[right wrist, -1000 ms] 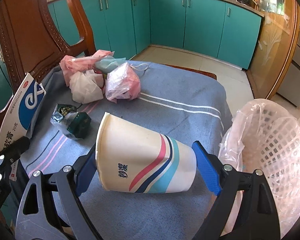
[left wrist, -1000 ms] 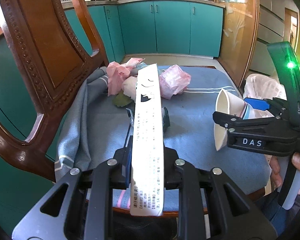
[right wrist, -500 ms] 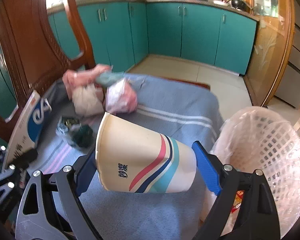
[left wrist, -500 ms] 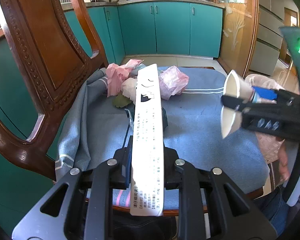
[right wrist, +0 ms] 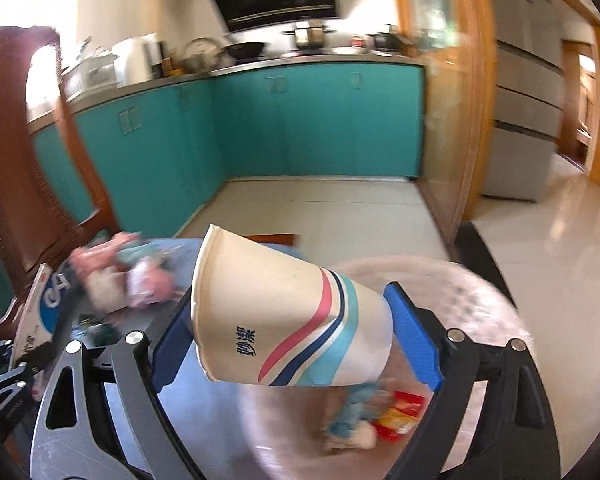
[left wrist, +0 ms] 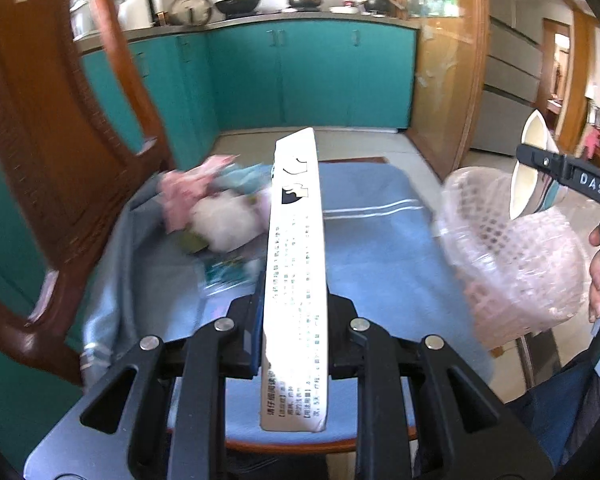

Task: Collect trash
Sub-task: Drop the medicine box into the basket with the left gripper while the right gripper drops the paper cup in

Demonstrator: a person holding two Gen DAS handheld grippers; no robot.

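L gripper (left wrist: 294, 344) is clamped on a flat white carton (left wrist: 296, 264), held edge-up w/ small printed text along its face; the carton sticks out fwd over the table. R gripper (right wrist: 296, 344) has its blue pads (right wrist: 414, 344) spread wide but pressing on both sides of a paper cup (right wrist: 284, 320), cup lying sideways, rim toward the left, red/navy/light-blue stripes near its base. In the L wrist view the same cup shows at far right, in the black claw, above the rim of a pink mesh wastebasket (left wrist: 512, 256) lined w/ thin plastic; a hand (left wrist: 598, 276) is at the frame edge beside it. R wrist view looks down into that basket just below the cup: blue, red and yellow scraps (right wrist: 376, 416) at the bottom, blurred.

Next out: table under a blue-grey cloth (left wrist: 372, 240) w/ pale stripes. On its far-left part, a heap of trash, pink plastic bags (left wrist: 188, 196), a white crumpled wad (left wrist: 224, 224), a dark green wrapper (left wrist: 228, 272), all motion-blurred. Carved wooden chair back (left wrist: 60, 160) stands at the left, just beside the cloth.

Beyond: teal cabinets (left wrist: 300, 80), counter w/ pots and a wok (left wrist: 240, 2), fridge (right wrist: 528, 120) at right.
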